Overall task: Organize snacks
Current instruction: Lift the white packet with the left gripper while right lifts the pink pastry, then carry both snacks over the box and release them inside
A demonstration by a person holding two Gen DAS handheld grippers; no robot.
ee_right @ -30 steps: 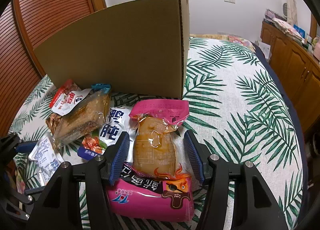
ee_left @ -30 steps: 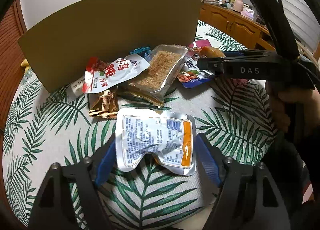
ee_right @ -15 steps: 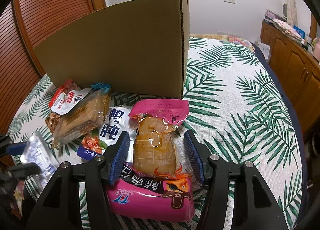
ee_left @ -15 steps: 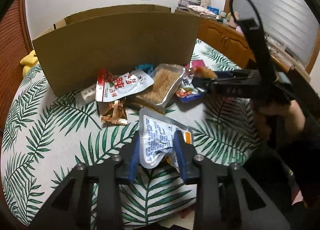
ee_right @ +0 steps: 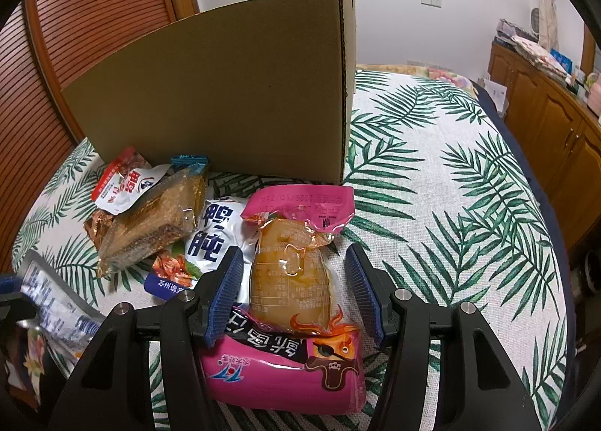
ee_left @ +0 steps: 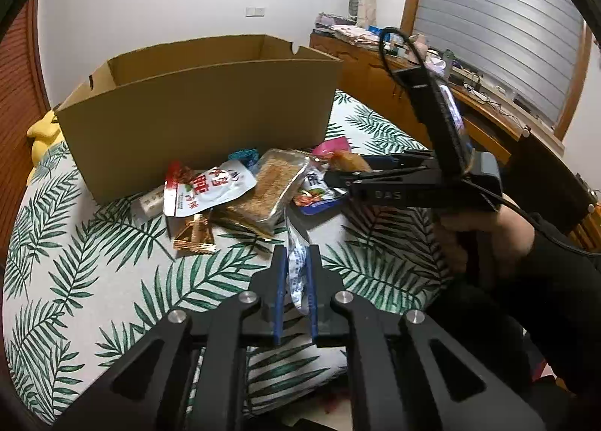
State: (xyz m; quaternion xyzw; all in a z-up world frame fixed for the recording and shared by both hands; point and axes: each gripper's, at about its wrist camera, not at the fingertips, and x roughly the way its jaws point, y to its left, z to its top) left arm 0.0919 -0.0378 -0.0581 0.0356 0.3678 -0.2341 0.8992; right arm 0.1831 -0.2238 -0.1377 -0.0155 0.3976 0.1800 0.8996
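My left gripper is shut on a silver snack packet with blue print, held edge-on above the leaf-print cloth; the packet also shows in the right wrist view. An open cardboard box stands behind a pile of snacks: a white and red packet, a clear tray of brown crackers and a gold wrapper. My right gripper is open around a pink-topped packet of yellow food that lies on a pink bag.
The box's tall side rises just behind the pile. A white and blue packet lies left of the right gripper. A wooden cabinet stands at right, a slatted wooden door at left.
My left gripper closed on the silver packet and lifted it, turning it edge-on, so the box's inside now shows. The right gripper has not moved.
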